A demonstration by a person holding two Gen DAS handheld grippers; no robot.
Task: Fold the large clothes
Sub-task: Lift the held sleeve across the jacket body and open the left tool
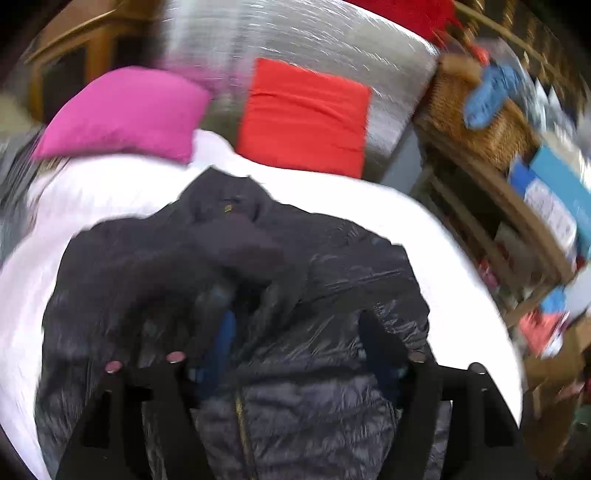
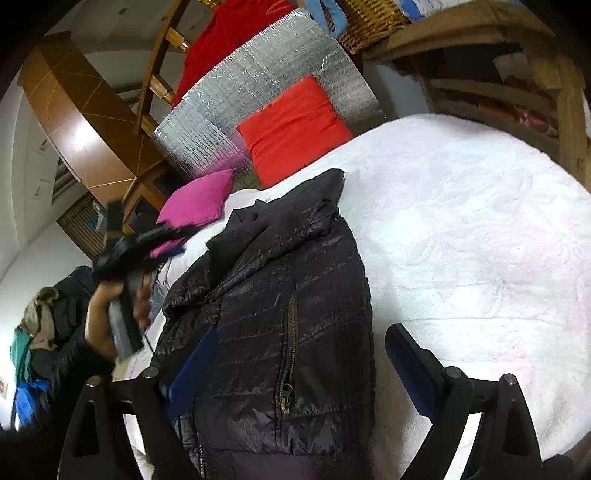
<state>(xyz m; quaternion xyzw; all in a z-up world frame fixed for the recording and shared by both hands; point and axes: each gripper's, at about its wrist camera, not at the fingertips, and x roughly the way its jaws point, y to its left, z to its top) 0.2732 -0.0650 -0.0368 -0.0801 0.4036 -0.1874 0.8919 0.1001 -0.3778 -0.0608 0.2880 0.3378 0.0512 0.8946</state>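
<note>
I'm looking down both wrist cameras at a black quilted jacket (image 2: 280,295) lying on a white fuzzy blanket (image 2: 461,229) that covers the bed. In the right wrist view my right gripper (image 2: 299,365) hangs low over the jacket's hem end with its jaws spread wide, one blue-padded finger on each side of the garment's edge and nothing pinched between them; a brass pocket zipper (image 2: 290,354) runs down the panel right between the fingers. The left wrist picture is smeared with motion blur, but I can make out my left gripper (image 1: 299,336) also spread apart above the jacket (image 1: 295,295), with a raised flap of dark fabric bunched in front of it — I cannot tell whether the cloth touches a finger. From the right camera the left-hand gripper unit (image 2: 125,258) shows off to the side, gripped in the person's hand (image 2: 110,314), near the collar end. Beyond the jacket a pink cushion (image 2: 199,199) and a red cushion (image 2: 295,129) lean against a silver foil panel (image 2: 258,81), with a wicker basket (image 2: 369,22) on the wooden shelf above.
</note>
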